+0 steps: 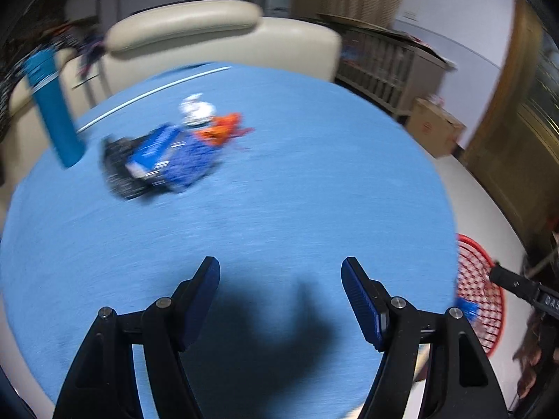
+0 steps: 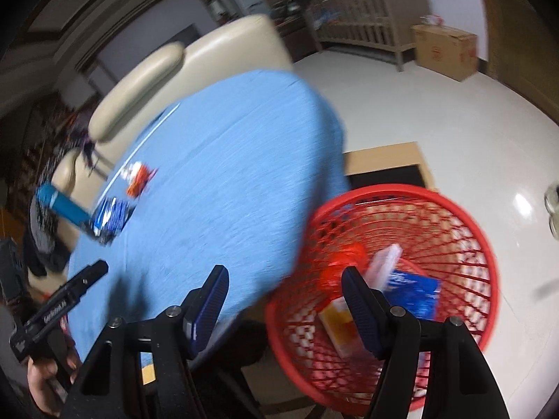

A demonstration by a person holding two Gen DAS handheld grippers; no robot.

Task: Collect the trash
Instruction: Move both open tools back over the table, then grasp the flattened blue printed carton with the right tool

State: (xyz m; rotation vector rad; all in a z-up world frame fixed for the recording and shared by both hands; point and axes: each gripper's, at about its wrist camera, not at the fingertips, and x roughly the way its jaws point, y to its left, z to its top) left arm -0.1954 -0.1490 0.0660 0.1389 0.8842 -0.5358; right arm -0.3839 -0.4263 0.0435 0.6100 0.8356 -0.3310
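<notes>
We hold the left hand-held gripper (image 1: 280, 300) spread wide and empty above the blue table (image 1: 279, 209), and the right hand-held gripper (image 2: 284, 305) equally spread and empty, over the table edge beside the red basket (image 2: 464, 230). The trash pile (image 1: 164, 157) lies on the table's far side near the blue bottle (image 1: 56, 104), its blue wrapper running lengthwise toward the cream sofa (image 1: 216, 31). The basket stands on the pale floor (image 2: 436, 111) and contains wrappers (image 2: 415, 289).
</notes>
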